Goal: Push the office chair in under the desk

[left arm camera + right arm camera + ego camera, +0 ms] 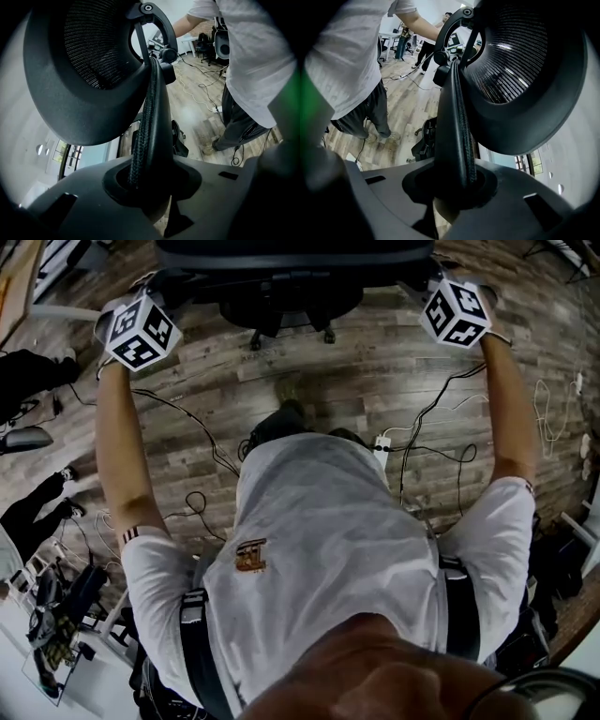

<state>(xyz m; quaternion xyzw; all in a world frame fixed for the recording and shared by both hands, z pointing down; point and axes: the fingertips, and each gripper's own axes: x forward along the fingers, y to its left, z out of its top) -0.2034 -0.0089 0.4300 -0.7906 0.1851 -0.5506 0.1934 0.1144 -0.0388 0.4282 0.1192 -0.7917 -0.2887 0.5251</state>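
Clamping the chair (292, 261) from both sides, the two tools hold the padded rim of its back. The left tool (151, 187) has its jaws closed on the rim (151, 117) at the chair's left side, and the rim runs up from between the jaws toward the mesh headrest (89, 61) above. The right tool (457, 187) is shut the same way on the rim at the chair's right side, under the same headrest. From the head, the chair stands straight ahead of the person on the wood floor (375, 381), its wheeled base (281, 306) showing below the back, with the left tool's marker cube (141, 331) and the right one's (457, 312) touching the chair's two flanks at the ends of outstretched arms. Cables (202, 427) and a power strip (382, 443) lie on the floor behind the chair, near the person's feet. Other people stand well apart from the chair, off its left side.
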